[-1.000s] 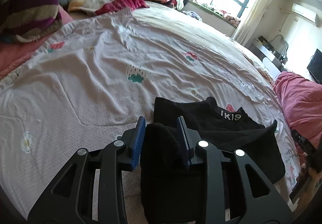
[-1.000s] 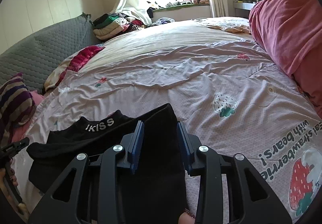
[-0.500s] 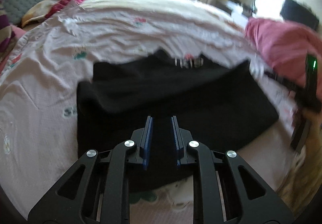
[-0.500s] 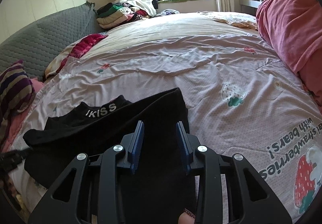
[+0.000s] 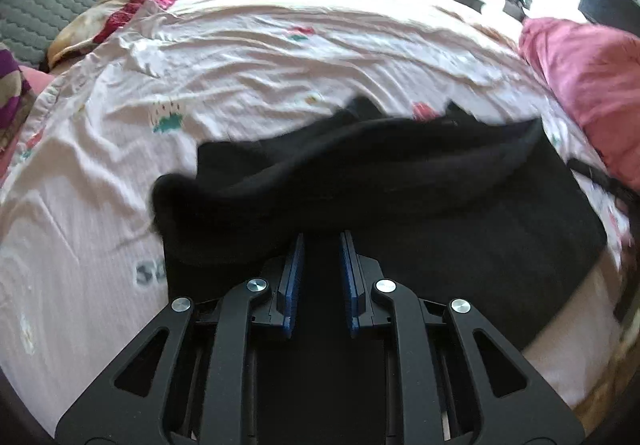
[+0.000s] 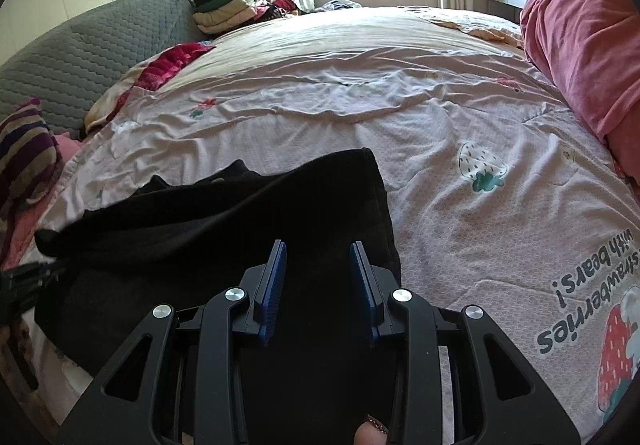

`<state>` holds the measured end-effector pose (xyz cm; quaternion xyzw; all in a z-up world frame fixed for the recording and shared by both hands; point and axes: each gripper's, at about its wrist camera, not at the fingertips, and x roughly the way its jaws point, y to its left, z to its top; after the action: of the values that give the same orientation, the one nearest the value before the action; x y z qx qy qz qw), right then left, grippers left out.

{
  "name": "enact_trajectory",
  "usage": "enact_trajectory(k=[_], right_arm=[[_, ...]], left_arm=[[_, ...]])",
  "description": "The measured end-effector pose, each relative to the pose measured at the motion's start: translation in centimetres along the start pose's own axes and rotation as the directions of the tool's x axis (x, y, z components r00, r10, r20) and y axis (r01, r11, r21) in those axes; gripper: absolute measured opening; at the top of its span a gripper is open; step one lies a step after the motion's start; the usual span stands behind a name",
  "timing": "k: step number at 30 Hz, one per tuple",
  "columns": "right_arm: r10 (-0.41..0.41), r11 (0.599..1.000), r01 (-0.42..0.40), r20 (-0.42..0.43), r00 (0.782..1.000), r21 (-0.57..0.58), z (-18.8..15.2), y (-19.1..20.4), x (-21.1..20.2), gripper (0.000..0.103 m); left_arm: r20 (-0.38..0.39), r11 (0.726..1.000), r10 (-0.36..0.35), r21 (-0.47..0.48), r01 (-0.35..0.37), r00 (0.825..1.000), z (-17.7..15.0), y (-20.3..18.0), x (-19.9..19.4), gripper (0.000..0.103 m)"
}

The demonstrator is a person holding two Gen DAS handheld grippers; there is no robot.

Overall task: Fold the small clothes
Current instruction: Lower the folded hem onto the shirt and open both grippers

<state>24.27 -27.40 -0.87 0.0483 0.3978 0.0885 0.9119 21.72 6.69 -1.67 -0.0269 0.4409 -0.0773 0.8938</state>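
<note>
A small black garment (image 5: 400, 197) lies on the pale pink strawberry-print bed cover (image 5: 240, 57), its near part lifted and folding over toward the far part. My left gripper (image 5: 322, 241) is nearly shut on the garment's near edge, black fabric filling the gap between its blue pads. In the right wrist view the same garment (image 6: 240, 213) lies left of centre. My right gripper (image 6: 318, 249) holds its near right edge, the jaws a little apart with black fabric between them.
A pink quilt (image 6: 580, 45) is heaped at the right. A grey quilted headboard (image 6: 80, 53), a striped pillow (image 6: 24, 157) and a red-and-cream blanket (image 6: 160, 69) are at the left. Folded clothes (image 6: 232, 5) are stacked by the window.
Both grippers have carried the garment's near edge forward. The fold now covers the white collar lettering seen before. The left wrist view has swung right, toward the pink quilt.
</note>
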Motion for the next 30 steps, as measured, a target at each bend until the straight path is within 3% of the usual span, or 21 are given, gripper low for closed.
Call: enact_trajectory(k=[3,10,14,19,23,24,27,30], right_arm=[[-0.018,1.0,0.018,0.002,1.0,0.002,0.0,-0.4,0.2,0.032],[-0.068,0.997,0.068,-0.004,0.998,0.024,0.3,-1.9,0.7,0.032],[-0.099,0.995,0.099,-0.021,0.995,0.009,0.6,-2.5,1.6,0.033],[-0.088,0.996,0.089,-0.058,0.994,0.016,1.2,-2.9,3.3,0.037],[-0.066,0.997,0.068,-0.071,0.995,0.033,1.3,-2.9,4.3,0.036],[-0.053,0.998,0.056,-0.072,0.996,0.035,1.2,-2.8,4.4,0.022],[-0.045,0.998,0.047,-0.035,0.998,0.037,1.3,-2.7,3.7,0.008],[-0.045,0.998,0.044,0.017,0.999,0.044,1.7,-2.9,2.5,0.007]], left_arm=[[0.036,0.999,0.039,-0.038,-0.038,0.999,0.9,1.3,0.2,0.021],[0.039,0.982,0.082,-0.176,-0.074,0.996,2.3,6.1,0.0,0.026],[0.001,0.975,0.062,-0.215,-0.06,0.998,2.3,7.6,0.9,0.035],[-0.026,0.975,0.02,-0.223,-0.025,0.999,2.1,7.5,2.2,0.035],[-0.026,0.977,0.016,-0.214,-0.022,1.0,2.2,7.3,2.5,0.022],[-0.021,0.978,0.024,-0.206,-0.028,1.0,2.2,7.1,2.4,0.016],[0.009,0.981,0.057,-0.189,-0.054,0.998,2.3,6.7,1.8,0.007],[0.072,0.977,0.055,-0.208,-0.039,0.996,2.6,6.7,0.5,0.005]])
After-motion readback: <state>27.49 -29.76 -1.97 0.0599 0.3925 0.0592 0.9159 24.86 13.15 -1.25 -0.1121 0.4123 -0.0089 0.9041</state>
